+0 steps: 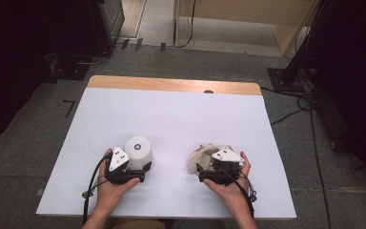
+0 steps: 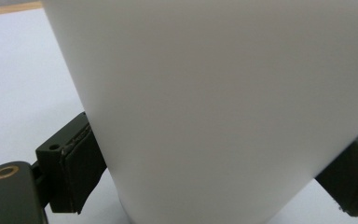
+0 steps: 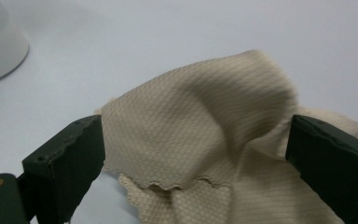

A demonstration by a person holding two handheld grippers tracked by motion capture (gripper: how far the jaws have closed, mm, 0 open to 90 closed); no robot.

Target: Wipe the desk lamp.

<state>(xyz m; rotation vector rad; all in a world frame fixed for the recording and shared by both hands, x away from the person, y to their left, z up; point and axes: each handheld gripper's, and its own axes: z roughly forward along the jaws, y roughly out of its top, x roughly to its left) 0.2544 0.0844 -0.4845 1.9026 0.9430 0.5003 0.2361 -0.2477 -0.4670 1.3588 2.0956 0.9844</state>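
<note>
A white cup (image 1: pixel 138 149) stands on the white table top (image 1: pixel 171 119) at the near left. My left gripper (image 1: pixel 139 168) sits just behind it. In the left gripper view the cup (image 2: pixel 223 93) is between the jaws and both black pads (image 2: pixel 81 170) press on its sides. A crumpled beige cloth (image 1: pixel 198 156) lies at the near right. My right gripper (image 1: pixel 205 165) reaches into it. In the right gripper view the jaws stand wide apart with the cloth (image 3: pixel 200 135) bunched up between them, and the cup's rim (image 3: pixel 0 46) is at the upper left.
A wooden strip (image 1: pixel 171 85) with a small dark hole runs along the table's far edge. Grey carpet surrounds the table, with cables (image 1: pixel 295 112) and dark stands on the right and left. White table surface stretches beyond the cup and cloth.
</note>
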